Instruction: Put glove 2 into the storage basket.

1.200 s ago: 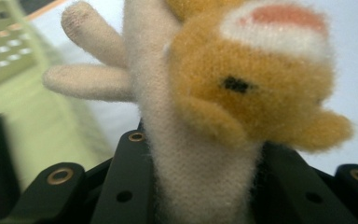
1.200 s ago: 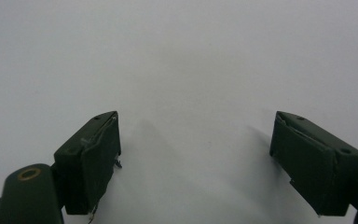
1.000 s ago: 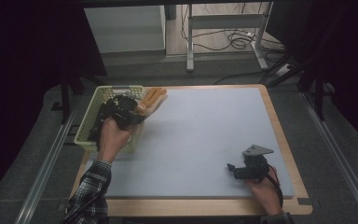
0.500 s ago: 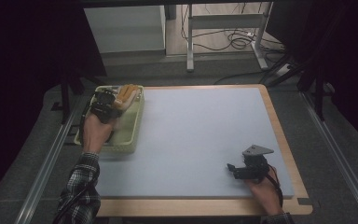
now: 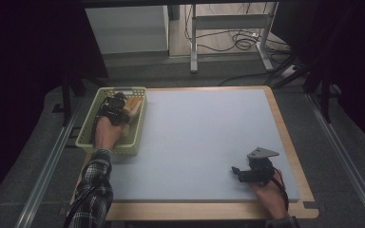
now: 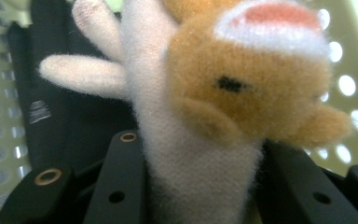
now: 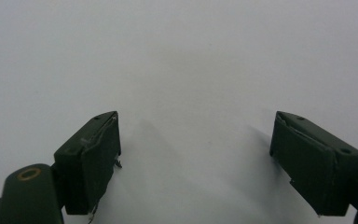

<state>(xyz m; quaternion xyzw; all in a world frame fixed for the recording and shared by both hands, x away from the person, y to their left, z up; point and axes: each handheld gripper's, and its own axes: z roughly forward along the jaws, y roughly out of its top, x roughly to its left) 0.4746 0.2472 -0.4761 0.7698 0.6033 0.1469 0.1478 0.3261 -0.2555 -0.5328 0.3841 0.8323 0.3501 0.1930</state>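
High view: fixed above the near edge, facing forward and down, far enough to take in the whole table (image 5: 204,142), the green basket (image 5: 88,137) at its left edge and floor with cables beyond. Left gripper view: riding on the left gripper (image 5: 116,108), aimed along the jaws into the basket, very near; plush toy (image 6: 223,102) pressed close to the lens, perforated basket wall (image 6: 0,93) behind, perhaps slightly out of focus. Right gripper view: mounted on the right gripper (image 7: 196,154), looking low across bare tabletop (image 7: 177,56). Shared with the high view: basket and toy on the left, pale table surface on the right.
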